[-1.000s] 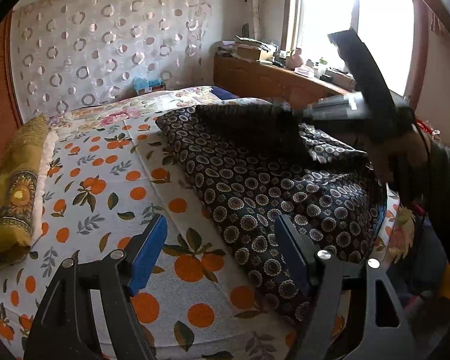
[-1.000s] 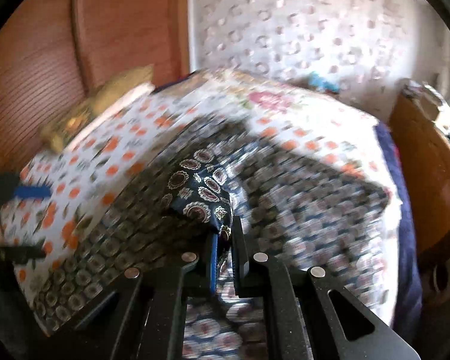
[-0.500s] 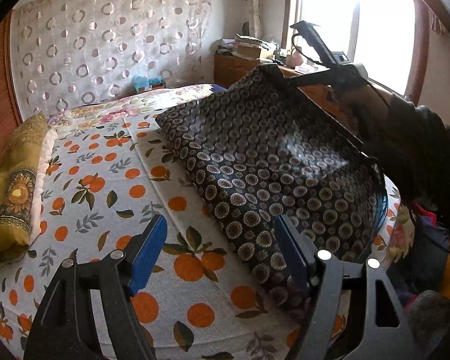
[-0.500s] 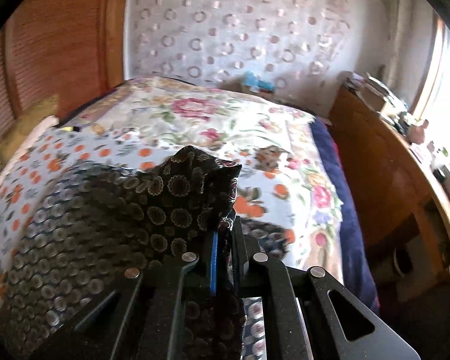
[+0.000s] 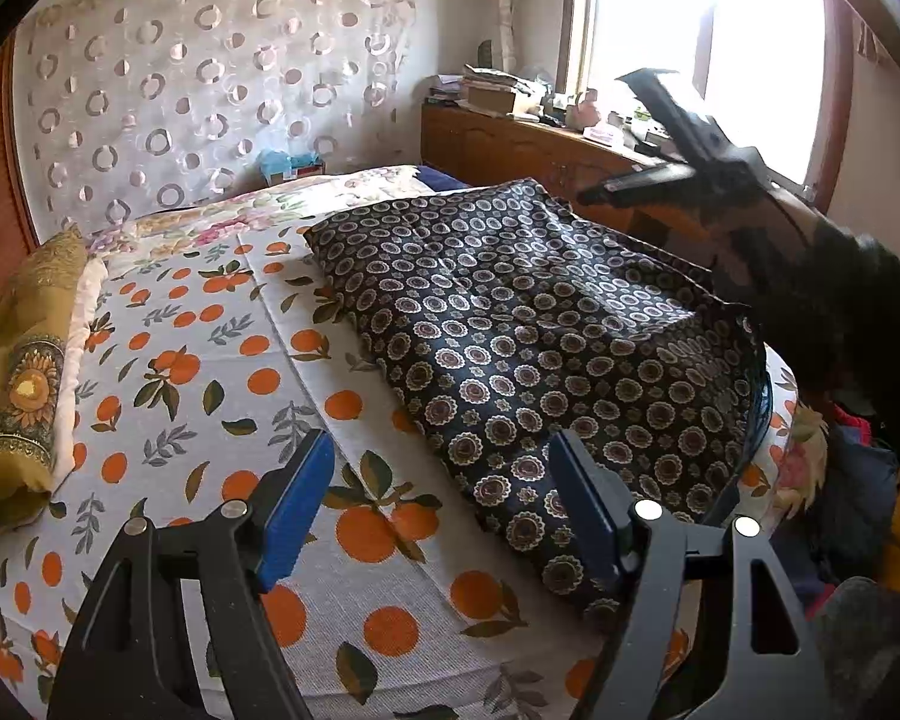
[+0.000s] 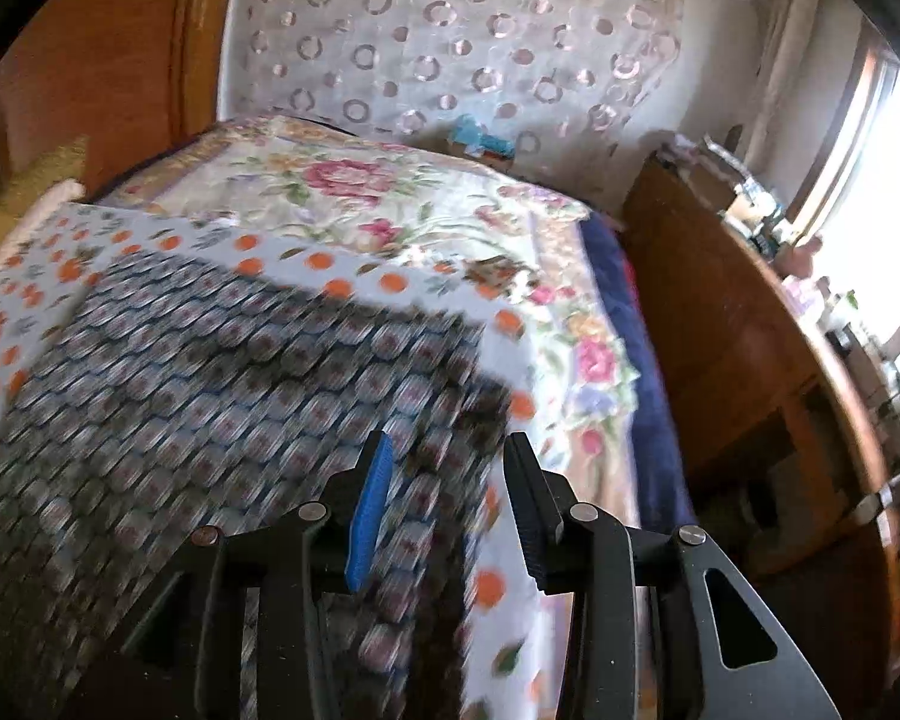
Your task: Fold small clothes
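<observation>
Left wrist view: dark patterned garment (image 5: pixel 510 324) lies spread on the orange-print bedspread (image 5: pixel 210 372), soft and light (likely floppy), best taken at a corner. Left gripper (image 5: pixel 441 498) gapes empty; right gripper (image 6: pixel 444 480) is opening, nothing pinched.

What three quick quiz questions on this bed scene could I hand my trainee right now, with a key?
1. True or false: the dark patterned garment lies spread on the orange-print bedsheet.
2. Which claw has jaws opening with no cloth pinched between them? A) left claw B) right claw
3. Fill in: the yellow pillow lies at the sheet's ____ edge in the left wrist view.

Key: 1 true; 2 B; 3 left.
</observation>
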The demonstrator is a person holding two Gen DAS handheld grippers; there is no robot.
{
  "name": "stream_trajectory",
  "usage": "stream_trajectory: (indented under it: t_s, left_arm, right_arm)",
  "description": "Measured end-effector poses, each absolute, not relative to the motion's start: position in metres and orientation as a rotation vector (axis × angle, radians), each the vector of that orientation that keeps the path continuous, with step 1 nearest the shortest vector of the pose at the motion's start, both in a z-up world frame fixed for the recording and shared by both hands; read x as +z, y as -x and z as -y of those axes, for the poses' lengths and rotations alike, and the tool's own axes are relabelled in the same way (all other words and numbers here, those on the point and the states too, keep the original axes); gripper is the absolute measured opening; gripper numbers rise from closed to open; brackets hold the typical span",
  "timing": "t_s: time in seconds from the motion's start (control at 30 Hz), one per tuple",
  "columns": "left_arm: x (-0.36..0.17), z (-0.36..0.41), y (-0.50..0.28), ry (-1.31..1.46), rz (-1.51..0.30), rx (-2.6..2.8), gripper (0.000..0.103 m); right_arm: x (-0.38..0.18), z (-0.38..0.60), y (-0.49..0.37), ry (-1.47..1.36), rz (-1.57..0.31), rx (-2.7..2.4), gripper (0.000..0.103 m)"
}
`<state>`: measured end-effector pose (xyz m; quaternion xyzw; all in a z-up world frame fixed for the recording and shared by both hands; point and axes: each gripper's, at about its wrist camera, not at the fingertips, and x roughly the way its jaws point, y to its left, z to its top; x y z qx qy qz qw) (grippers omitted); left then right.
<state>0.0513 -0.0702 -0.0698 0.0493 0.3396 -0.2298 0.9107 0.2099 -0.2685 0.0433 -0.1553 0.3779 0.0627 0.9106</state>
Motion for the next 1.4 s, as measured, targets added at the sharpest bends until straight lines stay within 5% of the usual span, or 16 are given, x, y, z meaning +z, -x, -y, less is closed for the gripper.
stream_trajectory:
  t_s: [0.53, 0.7, 0.77, 1.03, 1.3, 1.4]
  left_arm:
    - [-0.082, 0.089, -0.053, -0.128, -0.743, -0.499, 0.075]
    - [-0.091, 0.092, -0.055, -0.144, -0.774, -0.486, 0.075]
    - [-0.090, 0.093, -0.054, -0.148, -0.776, -0.485, 0.075]
    - [-0.091, 0.090, -0.050, -0.111, -0.797, -0.503, 0.074]
    - [-0.094, 0.097, -0.041, -0.134, -0.821, -0.524, 0.059]
    - [-0.095, 0.098, -0.039, -0.136, -0.828, -0.527, 0.055]
  right_arm:
    - [0.026, 0.331, -0.061, 0.210, -0.815, 0.224, 0.039]
    - [0.026, 0.332, -0.044, 0.201, -0.802, 0.228, 0.006]
    - [0.032, 0.331, -0.035, 0.195, -0.772, 0.241, 0.004]
    - [0.042, 0.346, -0.013, 0.165, -0.724, 0.180, 0.003]
    - [0.039, 0.344, -0.015, 0.153, -0.740, 0.169, 0.004]
    - [0.040, 0.341, -0.016, 0.165, -0.730, 0.156, 0.013]
